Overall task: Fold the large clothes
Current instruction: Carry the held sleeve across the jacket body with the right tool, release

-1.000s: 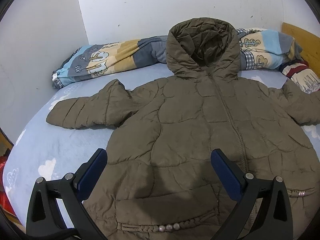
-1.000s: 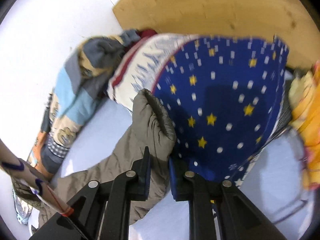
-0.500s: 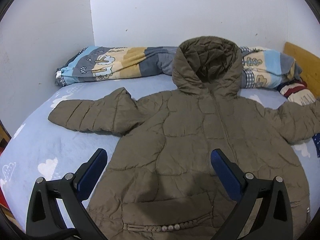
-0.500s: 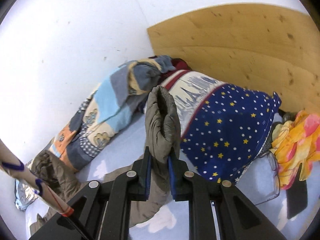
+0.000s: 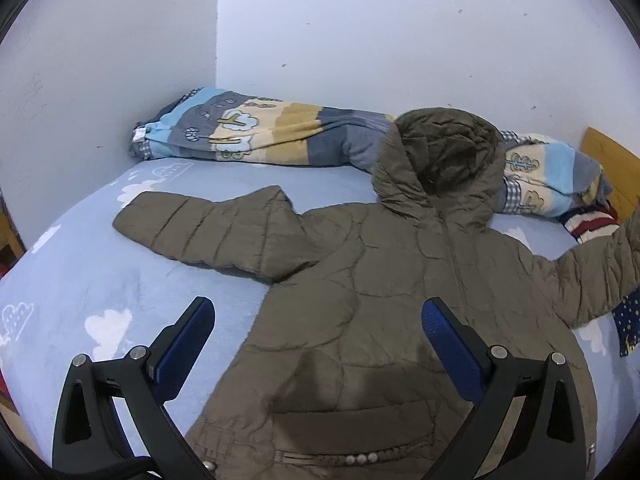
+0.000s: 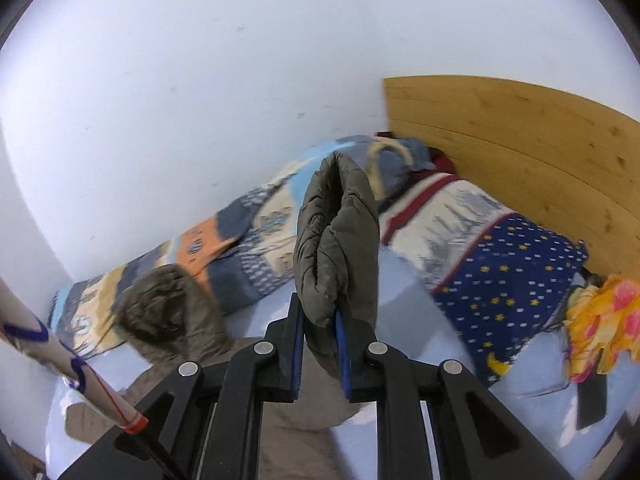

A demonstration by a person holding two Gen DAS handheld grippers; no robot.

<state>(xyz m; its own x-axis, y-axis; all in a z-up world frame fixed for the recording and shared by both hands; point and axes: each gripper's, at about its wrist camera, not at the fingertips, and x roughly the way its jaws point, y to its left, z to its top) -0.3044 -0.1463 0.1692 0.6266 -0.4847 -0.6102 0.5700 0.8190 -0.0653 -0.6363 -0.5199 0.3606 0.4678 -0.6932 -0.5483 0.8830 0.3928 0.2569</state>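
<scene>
Lifting high now, the right claw (image 6: 320,354) has the cuff of the jacket sleeve (image 6: 338,236) pinched tight between its blue pads, and that cuff stands up well above the bedding, where a second ago it lay low against the star-print pillow (image 6: 508,276). From the left wrist view the same sleeve stretches up and away at the right edge, off the sheet. The left claw (image 5: 316,344) hangs spread wide over the lower front of the brown puffer jacket (image 5: 360,300), gripping nothing, and it has drawn back and up: more wall shows and the jacket sits lower in the picture than before.

The jacket lies face up on the bed, zipped, hood (image 5: 444,160) propped against a rolled patterned blanket (image 5: 256,128), its other sleeve (image 5: 208,228) flat on the light blue cloud-print sheet (image 5: 80,272). Plain white walls (image 5: 360,32) meet in a corner behind the blanket. A wooden headboard (image 6: 520,152) runs along the right side, with the navy starred pillow and an orange-and-pink floral cloth (image 6: 604,320) heaped before it.
</scene>
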